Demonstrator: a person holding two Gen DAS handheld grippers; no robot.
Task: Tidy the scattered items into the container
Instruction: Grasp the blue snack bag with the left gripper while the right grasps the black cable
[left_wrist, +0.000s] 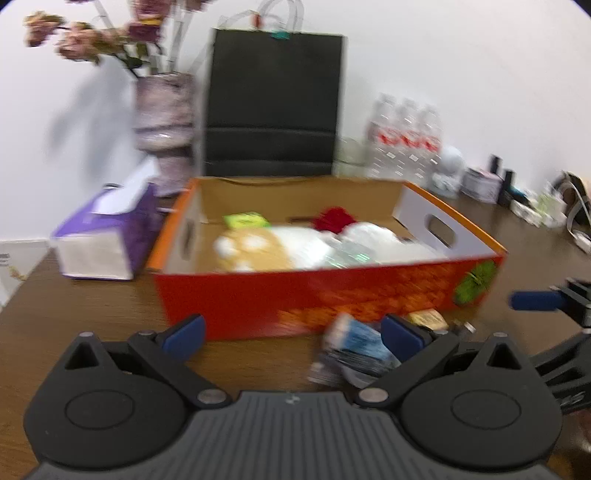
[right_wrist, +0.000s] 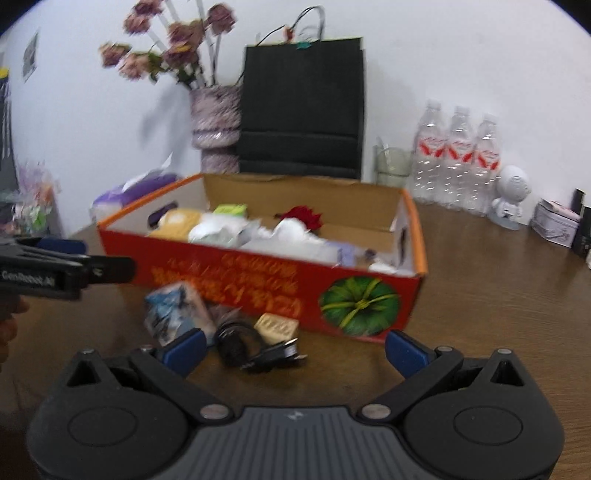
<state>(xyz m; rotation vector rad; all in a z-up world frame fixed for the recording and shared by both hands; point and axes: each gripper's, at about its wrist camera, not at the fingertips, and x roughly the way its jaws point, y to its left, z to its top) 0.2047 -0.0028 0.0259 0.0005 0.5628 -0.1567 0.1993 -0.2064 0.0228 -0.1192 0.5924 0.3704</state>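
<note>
An open red-orange cardboard box (left_wrist: 258, 299) (right_wrist: 280, 277) stands on the brown table and holds a plush toy (left_wrist: 251, 247), white bags, a red item (left_wrist: 332, 218) and a green packet (left_wrist: 245, 220). In front of it lie a blue-white packet (left_wrist: 354, 347) (right_wrist: 177, 314), a black coiled cable (right_wrist: 251, 343) and a small tan block (left_wrist: 426, 319) (right_wrist: 276, 326). My left gripper (left_wrist: 291, 338) is open and empty, with the blue packet by its right finger. My right gripper (right_wrist: 295, 349) is open and empty, just above the cable.
A purple tissue box (left_wrist: 107, 236), a vase of dried flowers (left_wrist: 164, 122) and a black paper bag (left_wrist: 273, 107) stand behind the box. Three water bottles (right_wrist: 458, 158), a glass, a white figurine (right_wrist: 511, 197) and small tins stand at the back right.
</note>
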